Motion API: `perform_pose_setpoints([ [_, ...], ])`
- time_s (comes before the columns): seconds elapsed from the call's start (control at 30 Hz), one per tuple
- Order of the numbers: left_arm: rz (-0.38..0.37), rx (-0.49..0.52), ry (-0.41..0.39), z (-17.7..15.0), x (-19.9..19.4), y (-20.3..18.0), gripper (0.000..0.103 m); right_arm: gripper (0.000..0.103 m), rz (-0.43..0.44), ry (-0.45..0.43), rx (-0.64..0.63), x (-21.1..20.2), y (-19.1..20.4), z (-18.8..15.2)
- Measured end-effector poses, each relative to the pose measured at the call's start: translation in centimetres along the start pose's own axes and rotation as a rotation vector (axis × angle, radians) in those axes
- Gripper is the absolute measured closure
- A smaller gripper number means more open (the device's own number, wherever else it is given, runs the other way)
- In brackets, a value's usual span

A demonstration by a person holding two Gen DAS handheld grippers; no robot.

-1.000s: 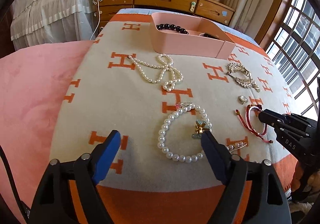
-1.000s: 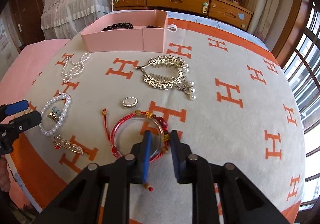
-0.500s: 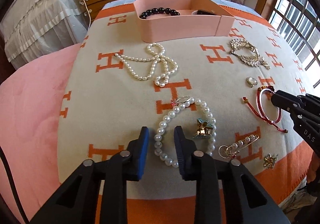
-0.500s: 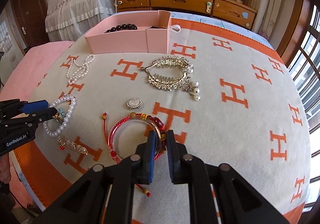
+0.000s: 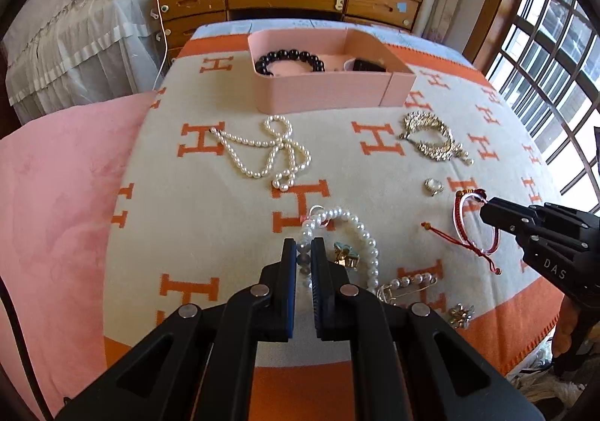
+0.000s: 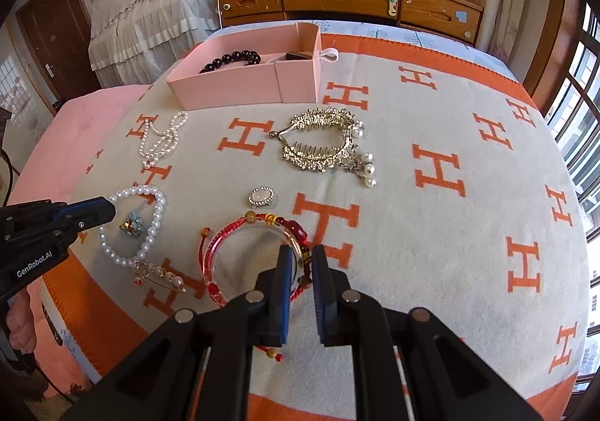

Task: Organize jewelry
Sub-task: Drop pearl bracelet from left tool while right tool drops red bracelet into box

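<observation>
Step in hand: double pickup, both pieces gripped, neither boxed.

Left gripper [image 5: 303, 252]: jaws have just been closing, now clamped on the pearl bracelet [image 5: 360, 233], which stretches into an oval, long axis running 6 to 12 o'clock toward the box.

Right gripper [image 6: 302, 263]: pinched on the red bracelet [image 6: 225, 252], a ring tilted up off the blanket [image 6: 412, 233] at the grip.

Pink box [image 5: 330, 92]: at 12 o'clock, holding black beads [image 5: 288, 57].

Next move, judged: lift clear, carry to the box, release.
</observation>
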State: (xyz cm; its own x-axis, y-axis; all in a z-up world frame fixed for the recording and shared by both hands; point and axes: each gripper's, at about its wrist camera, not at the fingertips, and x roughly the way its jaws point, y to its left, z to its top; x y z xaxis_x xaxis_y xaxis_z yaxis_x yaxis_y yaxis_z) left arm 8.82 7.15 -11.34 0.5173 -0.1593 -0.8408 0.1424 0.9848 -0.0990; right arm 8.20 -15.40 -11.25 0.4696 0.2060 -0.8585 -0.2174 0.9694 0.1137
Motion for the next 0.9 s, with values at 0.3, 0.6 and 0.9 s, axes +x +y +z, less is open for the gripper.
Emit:
perform_pose_setpoints([
  [0.3, -0.038, 0.007, -0.149, 2.3, -5.5, -1.5, 0.098, 0.093, 0.014, -0.121, -0.034, -4.6, 1.0, 2.1],
  [0.6, -0.043, -0.015, -0.343, 7.0, -11.2, -2.5, 0.098, 0.093, 0.022, -0.267, -0.07, -9.6, 2.1, 6.1],
  [0.9, -0.007, -0.05, -0.422, 12.3, -12.8, -2.2, 0.098, 0.093, 0.032, -0.347, -0.082, -11.0, 2.9, 11.1],
])
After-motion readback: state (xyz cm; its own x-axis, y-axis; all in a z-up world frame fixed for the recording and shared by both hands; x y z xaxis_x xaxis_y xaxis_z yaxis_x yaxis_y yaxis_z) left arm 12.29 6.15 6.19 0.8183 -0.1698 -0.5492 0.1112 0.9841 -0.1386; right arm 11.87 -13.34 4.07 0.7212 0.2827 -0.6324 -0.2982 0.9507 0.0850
